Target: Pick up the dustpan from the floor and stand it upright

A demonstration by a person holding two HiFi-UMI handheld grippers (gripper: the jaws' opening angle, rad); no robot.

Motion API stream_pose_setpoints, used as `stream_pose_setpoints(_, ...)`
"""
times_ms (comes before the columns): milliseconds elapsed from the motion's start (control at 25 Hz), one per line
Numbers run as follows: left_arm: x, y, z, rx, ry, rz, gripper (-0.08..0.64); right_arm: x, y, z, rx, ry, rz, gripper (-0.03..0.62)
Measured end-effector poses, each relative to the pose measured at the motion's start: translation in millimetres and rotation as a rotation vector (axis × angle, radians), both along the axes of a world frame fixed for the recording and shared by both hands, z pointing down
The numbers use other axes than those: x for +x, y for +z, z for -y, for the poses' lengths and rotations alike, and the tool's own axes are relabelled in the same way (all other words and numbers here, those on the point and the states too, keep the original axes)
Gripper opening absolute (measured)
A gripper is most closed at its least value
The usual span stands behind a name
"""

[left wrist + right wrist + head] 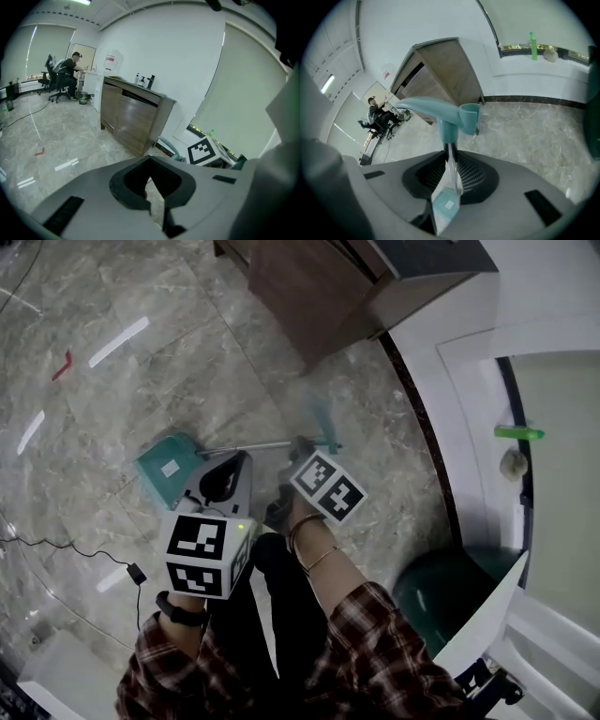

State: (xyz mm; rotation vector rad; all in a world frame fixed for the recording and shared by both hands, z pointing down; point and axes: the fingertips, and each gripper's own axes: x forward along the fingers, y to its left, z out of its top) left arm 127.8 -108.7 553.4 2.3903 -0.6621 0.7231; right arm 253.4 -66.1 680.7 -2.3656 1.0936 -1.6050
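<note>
Grey marble floor [112, 399], brown wooden cabinet [309, 287], white walls [178, 51]

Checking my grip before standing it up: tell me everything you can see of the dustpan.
The dustpan has a teal plastic pan with a pale label, a thin shiny metal pole and a teal handle with a hollow end. The right gripper is shut on the pole, handle beyond its tips, pan back beneath it. In the head view it lies roughly across, pan at left. Whether it touches the floor is unclear.
</note>
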Motion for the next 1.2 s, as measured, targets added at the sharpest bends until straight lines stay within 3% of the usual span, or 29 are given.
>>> stream_pose_setpoints(440, -87.3, -35.7, -28.8, -0.021, -0.121, -0.001, 0.0, -82.0, -38.4, 12.8, -0.02, -0.212, -0.074, 0.084)
stream_pose_setpoints(680, -145.0, -60.3, -18.5, -0.007, -0.243, -0.017, 0.001, -134.3, -50.8, 28.3, -0.035, -0.3, -0.111, 0.084)
stream_pose_setpoints(1200, -204.8, -101.6, -4.0, 0.013, -0.446, -0.062, 0.0, -187.3, -67.7, 41.9, -0.106, -0.487, -0.181, 0.084)
